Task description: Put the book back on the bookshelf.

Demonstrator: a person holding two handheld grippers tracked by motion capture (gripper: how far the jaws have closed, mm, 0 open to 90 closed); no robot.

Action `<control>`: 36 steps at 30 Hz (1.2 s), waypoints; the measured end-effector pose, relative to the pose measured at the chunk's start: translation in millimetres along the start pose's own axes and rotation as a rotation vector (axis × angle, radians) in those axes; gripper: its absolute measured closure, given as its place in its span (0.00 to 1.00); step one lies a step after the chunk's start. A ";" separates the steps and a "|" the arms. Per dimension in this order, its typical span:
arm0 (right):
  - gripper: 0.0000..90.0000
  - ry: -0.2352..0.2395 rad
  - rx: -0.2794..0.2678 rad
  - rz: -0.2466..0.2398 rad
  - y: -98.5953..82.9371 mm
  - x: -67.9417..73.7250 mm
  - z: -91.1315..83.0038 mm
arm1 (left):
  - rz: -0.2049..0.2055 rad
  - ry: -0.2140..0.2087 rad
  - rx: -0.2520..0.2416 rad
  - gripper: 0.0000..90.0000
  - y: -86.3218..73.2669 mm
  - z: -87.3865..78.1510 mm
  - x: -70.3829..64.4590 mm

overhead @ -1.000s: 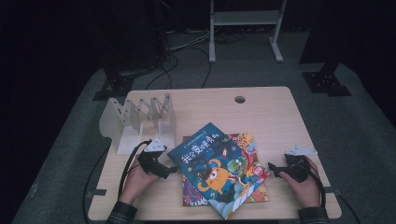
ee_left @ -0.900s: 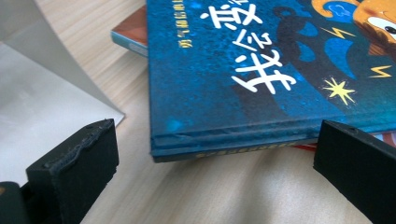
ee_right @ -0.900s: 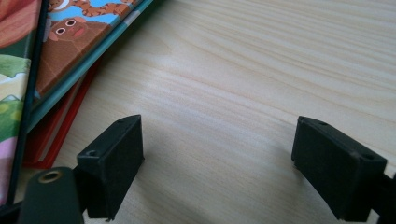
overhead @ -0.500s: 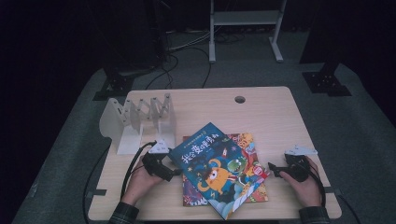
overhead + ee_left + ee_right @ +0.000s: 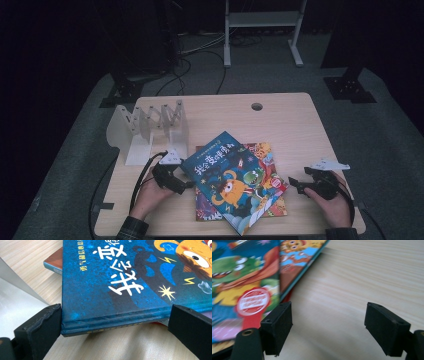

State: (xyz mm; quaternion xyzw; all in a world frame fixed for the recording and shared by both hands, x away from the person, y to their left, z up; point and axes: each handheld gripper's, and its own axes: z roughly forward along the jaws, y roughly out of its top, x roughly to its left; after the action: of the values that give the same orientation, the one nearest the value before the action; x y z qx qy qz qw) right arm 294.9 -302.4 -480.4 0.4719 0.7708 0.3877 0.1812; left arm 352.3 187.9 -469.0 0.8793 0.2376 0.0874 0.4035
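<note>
Holding a gripper in each hand, you have both tools at the stack of picture books on the wooden table. Take the blue book as your landmark: it lies on top, turned at an angle, with its near-left edge toward your left gripper and its far-right corner overlapping the orange book beneath it.

Your left gripper sits right at the blue book's spine edge. In the left gripper view its jaws stand wide apart, one at each end of that edge, the left pad just beside the book's corner and the right pad near the other end. They bracket the cover without pinching it; whether either pad actually touches the cover you cannot tell from here.

Your right gripper is on the opposite side of the blue book, just off the right edge of the stack. In the right gripper view its jaws are also spread wide, with bare table between them; the left pad lies just beside the edge of the books, and nothing is held.

Beyond the blue book's far-left corner, the white folding book rack stands upright on the table, close to your left hand.
</note>
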 end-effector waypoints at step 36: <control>0.21 0.048 0.010 -0.050 1.6 16.4 0.4 | 0.006 -0.041 0.004 0.00 -0.5 -8.0 -5.8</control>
State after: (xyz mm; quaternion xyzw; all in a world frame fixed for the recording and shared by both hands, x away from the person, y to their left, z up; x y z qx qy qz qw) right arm 288.0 -287.6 -478.1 0.4438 0.7884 0.3905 0.1699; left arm 344.4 190.7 -463.9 0.8825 0.2268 0.0701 0.4060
